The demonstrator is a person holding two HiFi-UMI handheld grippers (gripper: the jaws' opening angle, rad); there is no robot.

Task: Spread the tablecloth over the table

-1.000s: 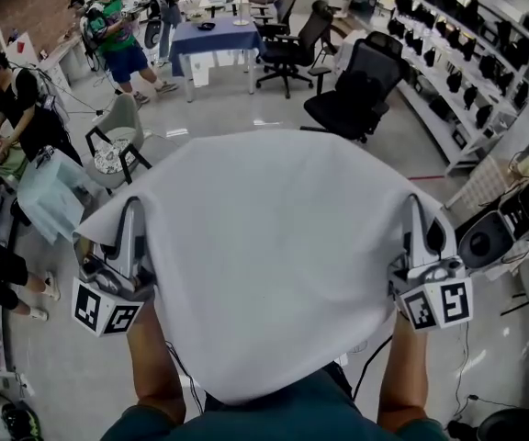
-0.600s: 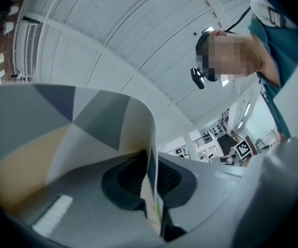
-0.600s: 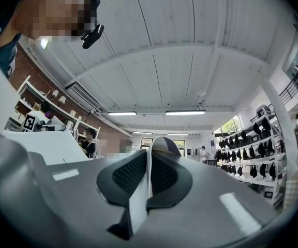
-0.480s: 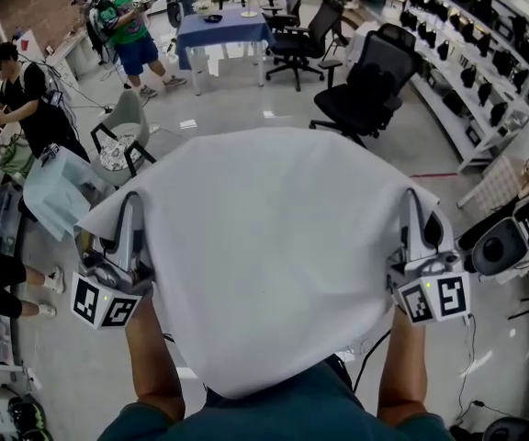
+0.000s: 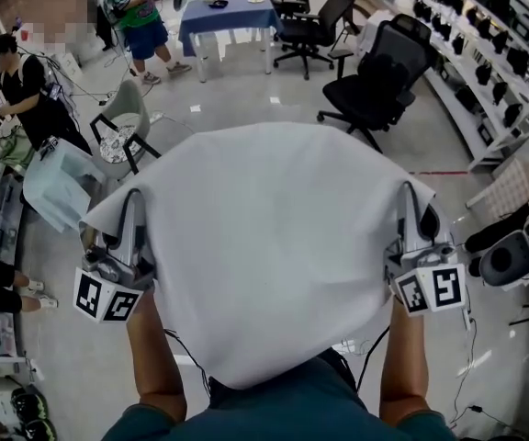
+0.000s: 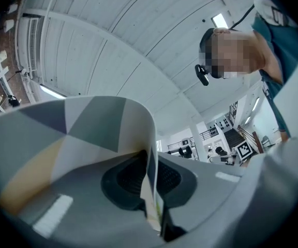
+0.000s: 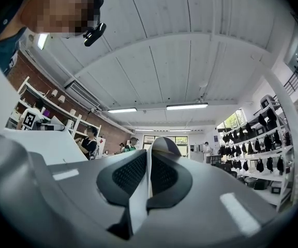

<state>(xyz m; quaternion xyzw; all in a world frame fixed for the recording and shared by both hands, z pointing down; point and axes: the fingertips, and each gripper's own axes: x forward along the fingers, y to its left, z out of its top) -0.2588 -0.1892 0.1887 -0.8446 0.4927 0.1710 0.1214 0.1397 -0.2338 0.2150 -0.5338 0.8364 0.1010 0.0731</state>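
Head view — tablecloth (image 5: 264, 246) white, taut, airborne

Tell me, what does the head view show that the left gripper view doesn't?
Head view only: the whole white tablecloth stretched between the left gripper and right gripper, with black office chairs and a blue-covered table beyond. Left gripper view only: the cloth's grey-and-tan triangle pattern, the black pads pinching its edge, the ceiling. Both: the tablecloth, clamped in the left gripper.
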